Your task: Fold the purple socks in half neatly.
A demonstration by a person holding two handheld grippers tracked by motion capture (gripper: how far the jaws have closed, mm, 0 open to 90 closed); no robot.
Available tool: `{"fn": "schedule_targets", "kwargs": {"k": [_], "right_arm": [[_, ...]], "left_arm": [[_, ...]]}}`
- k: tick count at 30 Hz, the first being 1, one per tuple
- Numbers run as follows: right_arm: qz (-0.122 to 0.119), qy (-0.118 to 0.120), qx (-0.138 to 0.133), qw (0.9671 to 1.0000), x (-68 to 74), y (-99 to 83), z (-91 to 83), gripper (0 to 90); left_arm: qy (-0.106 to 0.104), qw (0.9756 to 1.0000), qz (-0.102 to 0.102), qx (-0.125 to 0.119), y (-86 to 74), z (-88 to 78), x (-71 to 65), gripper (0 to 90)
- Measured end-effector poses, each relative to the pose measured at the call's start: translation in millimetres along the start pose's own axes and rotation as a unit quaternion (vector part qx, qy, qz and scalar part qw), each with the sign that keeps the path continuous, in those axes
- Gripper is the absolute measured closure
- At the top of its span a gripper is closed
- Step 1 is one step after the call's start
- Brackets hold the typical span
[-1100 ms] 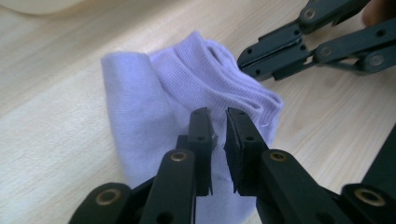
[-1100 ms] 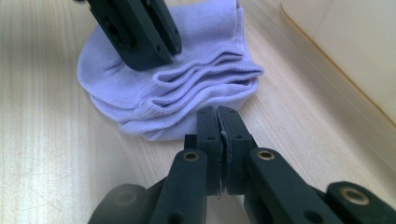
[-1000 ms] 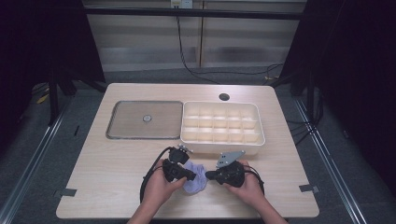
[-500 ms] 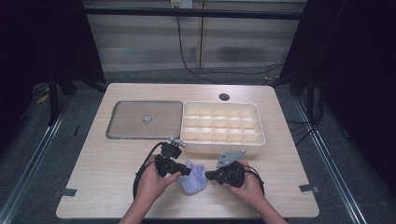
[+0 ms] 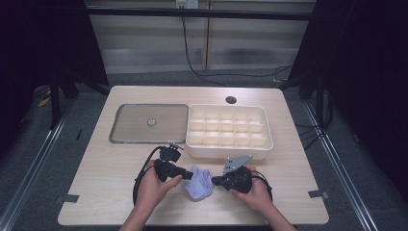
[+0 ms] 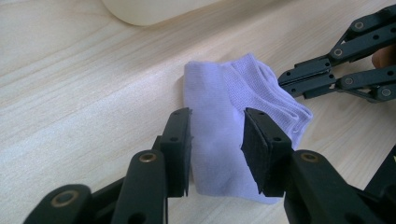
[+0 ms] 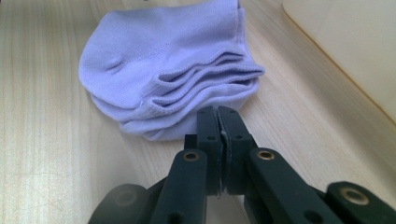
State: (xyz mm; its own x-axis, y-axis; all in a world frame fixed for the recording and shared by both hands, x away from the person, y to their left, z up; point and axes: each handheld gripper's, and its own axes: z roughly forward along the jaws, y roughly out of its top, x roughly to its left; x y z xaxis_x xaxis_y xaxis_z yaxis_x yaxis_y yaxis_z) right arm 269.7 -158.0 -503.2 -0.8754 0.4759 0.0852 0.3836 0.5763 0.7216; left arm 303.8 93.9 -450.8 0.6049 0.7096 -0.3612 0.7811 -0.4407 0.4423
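Note:
A folded lilac sock (image 5: 199,182) lies on the wooden table near its front edge, between my two grippers. My left gripper (image 5: 187,175) points at the sock's left end. In the left gripper view its jaws (image 6: 217,140) have just been opening and stand apart over the sock (image 6: 219,93), with the pads off the fabric. From the right, my right gripper (image 5: 215,181) is shut, and its tips (image 7: 218,116) rest at the layered edge of the sock (image 7: 163,56). Whether they pinch any fabric I cannot tell. The right gripper (image 6: 285,79) also appears in the left gripper view.
A cream box (image 5: 226,144) with several compartments stands just behind the grippers; its wall (image 7: 345,46) is close on the right gripper's right. A flat grey lid with a knob (image 5: 130,122) lies to the box's left. A round hole (image 5: 231,100) sits in the table's far edge.
The left gripper's jaws have opened and the hand has drawn slightly back to the left, off the sock. The right gripper and the sock have stayed in place.

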Motion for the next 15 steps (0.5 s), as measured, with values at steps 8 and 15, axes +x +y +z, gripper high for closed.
{"fn": "schedule_targets", "kwargs": {"k": [8,15], "right_arm": [[-0.002,-0.002,0.001,1.0000,0.0,0.2,-0.1,88.3],[-0.001,0.000,0.001,1.0000,0.6,0.0,-0.1,88.3]], "left_arm": [[-0.007,0.9998,-0.018,0.006,-3.0,4.0,4.8,60.6],[-0.007,0.9995,-0.029,0.011,-6.5,8.8,8.4,60.2]]}}
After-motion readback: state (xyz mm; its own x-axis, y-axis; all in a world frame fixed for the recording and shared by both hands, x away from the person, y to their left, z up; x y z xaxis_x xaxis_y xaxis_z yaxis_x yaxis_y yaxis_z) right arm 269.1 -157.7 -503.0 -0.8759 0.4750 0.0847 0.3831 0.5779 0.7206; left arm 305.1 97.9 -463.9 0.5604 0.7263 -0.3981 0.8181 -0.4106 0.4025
